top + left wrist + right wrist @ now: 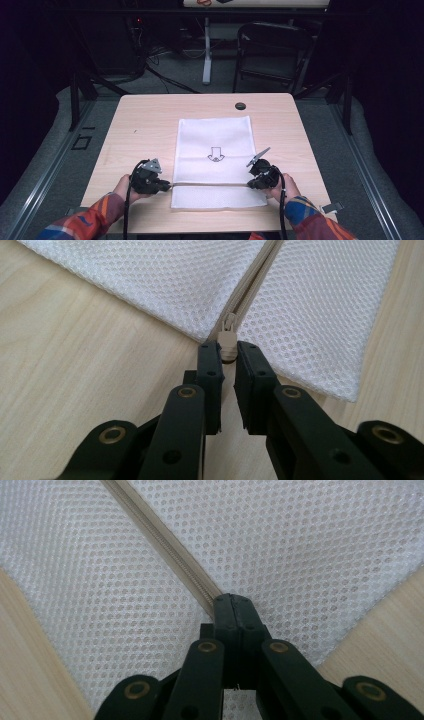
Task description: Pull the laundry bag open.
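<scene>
While the white mesh laundry bag (214,160) lies flat near the middle of the light wood table (140,125), both grippers sit at its zipper line, 1 at each end.

Left gripper (228,351): jaws nearly together, pinching the beige zipper pull tab (228,342) at the bag's left edge. In the left gripper view the tab sits squarely between the 2 pads, with the slider (231,320) just beyond it, where the zipper (250,282) runs off between 2 mesh panels. A narrow gap shows lower down between the jaws.

Right gripper (234,600): jaws fully together, tips down on the mesh right at the end of the zipper tape (160,540). Pads look to be clamping the bag fabric at that end, though what exactly sits between them is hidden.

From the high view, the zipper crosses the bag near its front, and the left gripper (167,186) and right gripper (248,185) face each other along it. A black arrow print (216,154) marks the bag's centre. A small black round cap (240,106) sits on the far side of the table, well apart from the bag. Hands with plaid sleeves (90,222) hold both tools.
</scene>
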Demonstrator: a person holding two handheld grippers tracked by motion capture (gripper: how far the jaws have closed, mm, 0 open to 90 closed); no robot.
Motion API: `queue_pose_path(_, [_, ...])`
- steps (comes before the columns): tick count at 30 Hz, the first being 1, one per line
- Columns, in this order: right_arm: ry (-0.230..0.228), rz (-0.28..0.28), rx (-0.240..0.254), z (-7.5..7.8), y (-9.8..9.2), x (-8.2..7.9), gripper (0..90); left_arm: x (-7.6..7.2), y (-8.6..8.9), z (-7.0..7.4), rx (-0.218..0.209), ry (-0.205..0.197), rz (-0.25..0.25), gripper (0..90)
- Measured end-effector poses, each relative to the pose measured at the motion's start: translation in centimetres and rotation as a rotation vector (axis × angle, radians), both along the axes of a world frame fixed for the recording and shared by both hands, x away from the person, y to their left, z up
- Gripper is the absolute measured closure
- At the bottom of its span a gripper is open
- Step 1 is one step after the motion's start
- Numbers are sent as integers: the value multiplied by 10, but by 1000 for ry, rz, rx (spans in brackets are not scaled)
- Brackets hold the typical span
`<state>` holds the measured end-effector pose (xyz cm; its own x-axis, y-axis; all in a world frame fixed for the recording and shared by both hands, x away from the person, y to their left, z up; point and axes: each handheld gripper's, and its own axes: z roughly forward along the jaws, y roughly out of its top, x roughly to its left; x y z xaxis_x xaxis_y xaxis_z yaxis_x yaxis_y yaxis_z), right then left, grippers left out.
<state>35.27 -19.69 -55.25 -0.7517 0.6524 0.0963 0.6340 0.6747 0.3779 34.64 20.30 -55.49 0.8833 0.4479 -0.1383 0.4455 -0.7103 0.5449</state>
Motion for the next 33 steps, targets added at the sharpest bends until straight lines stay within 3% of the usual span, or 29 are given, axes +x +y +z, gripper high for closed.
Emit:
queue_pose_path(3, [-3, -3, -3, 0, 1, 0, 900, 0, 5, -2, 10, 2, 16, 814])
queue_pose_path(5, [-3, -3, -1, 0, 0, 0, 900, 0, 8, -3, -10, 19, 21, 814])
queue_pose_path(12, [-7, -4, 0, 0, 1, -1, 900, 0, 4, -3, 16, 25, 22, 809])
queue_pose_path(15, [-14, 11, 32, -1, 0, -1, 852, -1, 1, -2, 20, 24, 18, 796])
queue_pose_path(16, [-17, 26, 17, 2, -1, -1, 803, 0, 1, -1, 13, 29, 25, 764])
queue_pose_path(19, [-57, 1, 58, 12, -6, -2, 756, 3, 4, 4, -8, 34, 49, 643])
queue_pose_path(27, [-119, -64, 109, 35, -20, -5, 550, 5, 15, 31, -65, -13, 120, 327])
queue_pose_path(33, [-129, -119, 133, 45, -40, -11, 286, 6, 30, 48, -87, -38, 209, 191])
